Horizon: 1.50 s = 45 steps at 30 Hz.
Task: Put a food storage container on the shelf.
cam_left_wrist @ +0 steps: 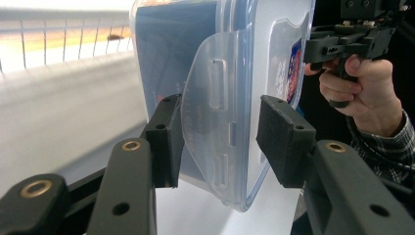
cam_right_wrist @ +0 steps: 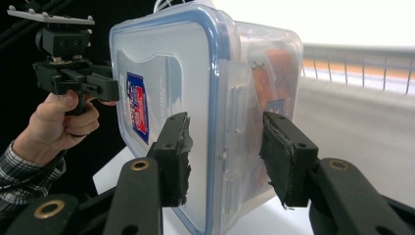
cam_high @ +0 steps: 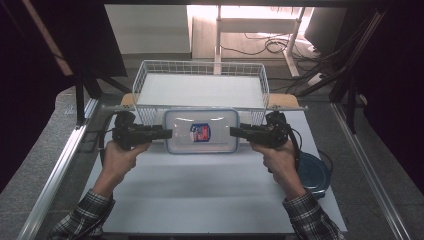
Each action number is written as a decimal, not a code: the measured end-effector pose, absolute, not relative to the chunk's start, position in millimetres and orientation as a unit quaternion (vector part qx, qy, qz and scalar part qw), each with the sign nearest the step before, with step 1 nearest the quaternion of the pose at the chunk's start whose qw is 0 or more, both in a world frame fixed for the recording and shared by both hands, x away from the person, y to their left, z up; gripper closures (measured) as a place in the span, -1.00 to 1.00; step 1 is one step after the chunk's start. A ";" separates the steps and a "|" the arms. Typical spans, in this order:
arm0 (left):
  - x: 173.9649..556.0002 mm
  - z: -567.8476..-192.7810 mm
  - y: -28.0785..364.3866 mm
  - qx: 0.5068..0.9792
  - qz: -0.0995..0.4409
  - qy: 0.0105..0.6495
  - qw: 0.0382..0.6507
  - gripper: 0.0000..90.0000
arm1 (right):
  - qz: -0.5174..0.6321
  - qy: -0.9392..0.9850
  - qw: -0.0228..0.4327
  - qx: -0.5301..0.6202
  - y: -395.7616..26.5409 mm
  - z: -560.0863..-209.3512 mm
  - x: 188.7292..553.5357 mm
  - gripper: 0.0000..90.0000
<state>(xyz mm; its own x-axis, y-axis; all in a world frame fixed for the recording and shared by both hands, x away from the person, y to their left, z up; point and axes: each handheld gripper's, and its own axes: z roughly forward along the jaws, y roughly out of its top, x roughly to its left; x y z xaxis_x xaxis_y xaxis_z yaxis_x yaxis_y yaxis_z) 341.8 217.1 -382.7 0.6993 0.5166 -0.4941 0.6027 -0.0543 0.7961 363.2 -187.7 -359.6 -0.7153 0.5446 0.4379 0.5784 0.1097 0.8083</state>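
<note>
Left claw (cam_high: pixel 167 133) and right claw (cam_high: pixel 234 132) open, jaws straddling end flaps of lidded box (cam_high: pixel 201 131) between them. Likely next: squeeze both, lift toward basket (cam_high: pixel 145 75) beyond.

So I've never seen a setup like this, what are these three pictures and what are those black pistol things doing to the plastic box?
A person holds two hand-operated grippers: the left gripper and the right gripper. One picture looks down from above the white table; the other two come from cameras riding on each gripper, looking along its black jaws. Between them is a clear food container with a blue-rimmed lid. Each gripper's open jaws straddle a latch flap at one end of it. Behind stands a white wire basket; a dark round object lies at the right.
</note>
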 end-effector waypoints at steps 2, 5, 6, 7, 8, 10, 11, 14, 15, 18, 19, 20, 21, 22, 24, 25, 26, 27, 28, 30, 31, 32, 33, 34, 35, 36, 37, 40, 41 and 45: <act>348.1 -377.9 218.1 0.722 -0.039 0.385 0.574 0.18 | -0.553 -0.743 0.010 -0.377 -187.1 -352.2 368.4 0.21; 358.1 -370.0 220.4 0.719 -0.038 0.382 0.579 0.18 | -0.555 -0.741 0.005 -0.377 -185.6 -342.7 374.7 0.21; 360.9 -366.6 221.1 0.719 -0.036 0.381 0.580 0.18 | -0.558 -0.739 0.003 -0.377 -184.8 -339.8 377.2 0.21; 363.5 -363.1 221.9 0.719 -0.033 0.380 0.581 0.18 | -0.559 -0.739 0.002 -0.377 -184.2 -337.0 379.5 0.21; 366.0 -359.4 222.9 0.719 -0.030 0.380 0.582 0.18 | -0.559 -0.739 0.002 -0.377 -183.3 -334.5 381.5 0.21; 371.9 -351.8 225.7 0.715 -0.028 0.379 0.587 0.19 | -0.565 -0.735 -0.001 -0.373 -181.5 -330.3 387.1 0.21; 373.7 -349.4 226.3 0.715 -0.028 0.380 0.587 0.18 | -0.567 -0.734 -0.002 -0.373 -180.5 -328.2 389.4 0.21; 380.4 -340.3 228.8 0.714 -0.022 0.382 0.587 0.18 | -0.572 -0.731 -0.003 -0.372 -177.7 -321.9 396.7 0.21; 382.0 -338.8 229.4 0.713 -0.022 0.382 0.587 0.19 | -0.572 -0.731 -0.002 -0.373 -176.9 -319.7 399.2 0.21; 389.4 -333.5 231.7 0.710 -0.023 0.385 0.589 0.18 | -0.572 -0.732 -0.005 -0.371 -174.4 -312.9 406.8 0.21; 392.0 -331.9 232.2 0.709 -0.023 0.385 0.590 0.18 | -0.572 -0.731 -0.006 -0.371 -173.8 -310.5 409.5 0.21; 394.7 -330.3 232.5 0.708 -0.023 0.386 0.591 0.18 | -0.573 -0.731 -0.007 -0.371 -173.2 -308.3 412.0 0.21; 396.8 -329.2 232.5 0.707 -0.024 0.387 0.592 0.18 | -0.574 -0.730 -0.009 -0.371 -172.9 -306.0 414.5 0.21; 400.3 -327.5 232.3 0.707 -0.024 0.387 0.592 0.18 | -0.574 -0.730 -0.008 -0.372 -172.8 -304.6 416.4 0.21; 406.0 -324.9 231.6 0.708 -0.023 0.387 0.591 0.18 | -0.574 -0.729 -0.010 -0.374 -173.0 -301.4 422.6 0.21; 408.9 -323.9 231.0 0.708 -0.023 0.388 0.590 0.18 | -0.574 -0.728 -0.010 -0.375 -173.3 -300.7 425.3 0.20; 411.9 -323.1 230.6 0.709 -0.022 0.388 0.589 0.18 | -0.574 -0.728 -0.010 -0.375 -173.6 -300.6 428.1 0.20; 414.6 -322.4 230.0 0.710 -0.021 0.388 0.587 0.18 | -0.573 -0.727 -0.010 -0.378 -173.8 -300.6 430.6 0.20; 416.7 -322.0 229.7 0.710 -0.020 0.389 0.587 0.18 | -0.575 -0.726 -0.010 -0.378 -173.9 -301.0 433.1 0.20; 422.4 -321.0 228.7 0.709 -0.019 0.392 0.586 0.17 | -0.574 -0.724 -0.008 -0.382 -174.3 -301.8 437.3 0.20; 424.6 -320.4 228.2 0.709 -0.018 0.392 0.586 0.17 | -0.575 -0.722 -0.007 -0.384 -174.4 -302.4 440.1 0.20; 426.3 -320.2 227.7 0.709 -0.017 0.393 0.585 0.17 | -0.576 -0.721 -0.008 -0.385 -174.9 -302.8 442.3 0.20; 428.3 -320.3 227.1 0.709 -0.018 0.394 0.585 0.17 | -0.576 -0.720 -0.008 -0.387 -175.1 -303.0 443.7 0.20; 430.2 -320.7 226.5 0.709 -0.019 0.395 0.584 0.17 | -0.576 -0.719 -0.006 -0.389 -175.5 -303.3 445.3 0.20; 432.2 -321.4 225.6 0.709 -0.020 0.395 0.583 0.17 | -0.576 -0.718 -0.006 -0.391 -176.0 -303.5 446.8 0.19; 434.0 -322.4 225.0 0.709 -0.021 0.396 0.583 0.17 | -0.575 -0.718 -0.007 -0.392 -176.6 -304.3 448.9 0.19; 435.6 -323.5 224.6 0.708 -0.023 0.397 0.583 0.17 | -0.575 -0.717 -0.008 -0.395 -176.8 -304.8 450.0 0.19; 439.9 -327.5 223.6 0.704 -0.027 0.402 0.585 0.17 | -0.575 -0.714 -0.009 -0.398 -177.4 -306.4 453.6 0.19; 441.0 -328.6 223.6 0.700 -0.031 0.404 0.588 0.16 | -0.574 -0.715 -0.009 -0.400 -177.7 -306.8 455.0 0.18; 443.3 -329.3 223.4 0.697 -0.025 0.405 0.591 0.16 | -0.575 -0.711 -0.013 -0.404 -176.6 -307.1 457.8 0.17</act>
